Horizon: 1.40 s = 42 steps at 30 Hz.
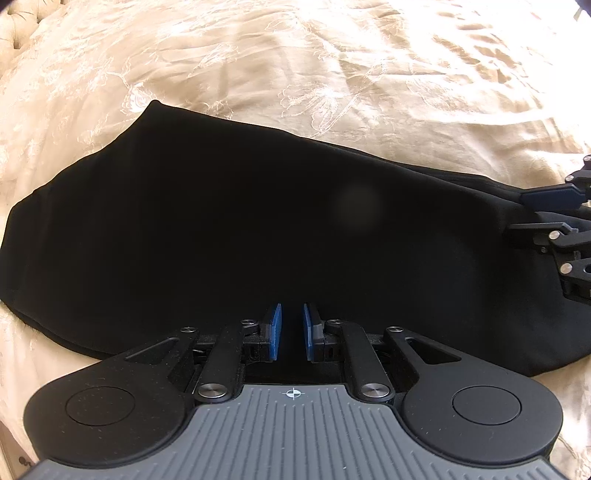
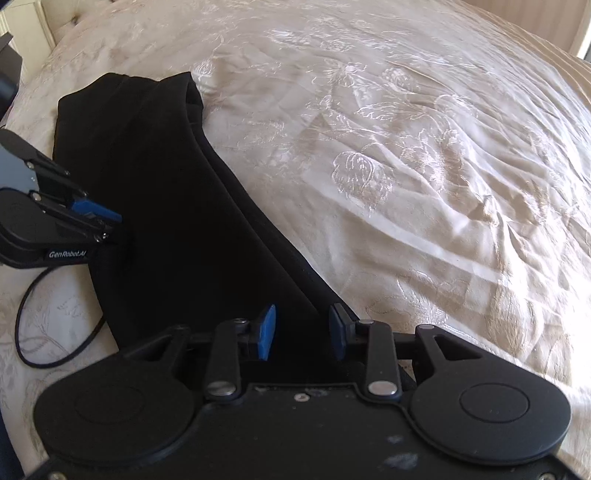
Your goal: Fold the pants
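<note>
Pants are being laid flat on bedspread; left gripper and right gripper are being held parted over fabric, nothing clamped.

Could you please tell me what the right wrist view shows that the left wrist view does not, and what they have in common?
Only the right wrist view shows a black cable looped on the bedspread, the "GenRobot.AI" lettering on the left hand-held gripper, and the pants' layered long edge.

Only the left wrist view shows the broad flat face of the black pants across the frame and the tufted headboard at the far corner.

Both show the pants on the cream embroidered bedspread, and both hand-held grippers, including the right hand-held gripper, with open jaws.
</note>
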Each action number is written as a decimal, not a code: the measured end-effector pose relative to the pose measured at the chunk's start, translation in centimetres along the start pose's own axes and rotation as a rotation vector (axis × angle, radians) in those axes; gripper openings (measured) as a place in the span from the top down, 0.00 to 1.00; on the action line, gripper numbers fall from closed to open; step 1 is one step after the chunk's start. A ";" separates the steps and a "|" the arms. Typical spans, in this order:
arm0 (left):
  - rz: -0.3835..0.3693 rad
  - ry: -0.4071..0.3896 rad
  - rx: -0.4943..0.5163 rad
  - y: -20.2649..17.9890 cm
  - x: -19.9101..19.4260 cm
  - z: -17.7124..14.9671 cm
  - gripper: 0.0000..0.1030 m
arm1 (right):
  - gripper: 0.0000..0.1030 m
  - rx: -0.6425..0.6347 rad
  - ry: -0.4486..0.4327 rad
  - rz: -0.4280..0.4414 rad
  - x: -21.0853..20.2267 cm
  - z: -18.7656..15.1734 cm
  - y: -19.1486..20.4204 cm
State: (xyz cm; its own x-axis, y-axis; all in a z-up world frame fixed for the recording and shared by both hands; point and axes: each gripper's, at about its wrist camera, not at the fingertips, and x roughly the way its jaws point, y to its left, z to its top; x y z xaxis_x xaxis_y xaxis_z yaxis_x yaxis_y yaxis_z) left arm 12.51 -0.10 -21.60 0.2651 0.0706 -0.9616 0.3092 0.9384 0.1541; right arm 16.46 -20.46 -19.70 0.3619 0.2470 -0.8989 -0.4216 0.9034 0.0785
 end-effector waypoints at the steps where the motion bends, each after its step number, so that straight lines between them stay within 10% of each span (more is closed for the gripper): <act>1: 0.003 -0.001 -0.001 -0.1 0.0 0.0 0.88 | 0.65 -0.004 0.007 0.017 0.2 0.1 -0.2; 4: 0.003 -0.007 -0.021 0.1 -0.9 -0.2 0.88 | 0.96 -0.030 0.024 0.065 0.3 0.2 -0.3; 6: -0.008 -0.023 -0.036 0.2 -1.5 -0.1 0.87 | 0.97 -0.073 0.027 0.060 0.0 0.3 0.2; 17: -0.015 0.003 0.063 -2.6 -0.2 2.1 0.87 | 0.96 0.021 -0.016 -0.028 0.6 0.4 -0.9; 25: 0.037 -0.036 0.191 -5.2 -1.2 2.3 0.87 | 0.78 0.380 -0.136 -0.064 -2.7 -1.8 -3.7; 38: -0.221 -0.186 0.461 -17.8 -5.1 0.1 0.87 | 0.73 0.796 -0.227 -0.256 -14.8 -16.4 -6.4; 42: -0.155 -0.178 0.520 -20.7 -2.7 0.3 0.87 | 0.73 0.848 -0.195 -0.276 -15.8 -20.1 -6.1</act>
State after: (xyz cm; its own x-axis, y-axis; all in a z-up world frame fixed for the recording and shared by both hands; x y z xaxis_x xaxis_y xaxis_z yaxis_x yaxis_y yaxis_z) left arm 5.62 -19.82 -22.10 0.3170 -0.1547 -0.9357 0.7533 0.6405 0.1493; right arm -3.38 -36.89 -14.61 0.5257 -0.0312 -0.8501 0.4252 0.8752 0.2308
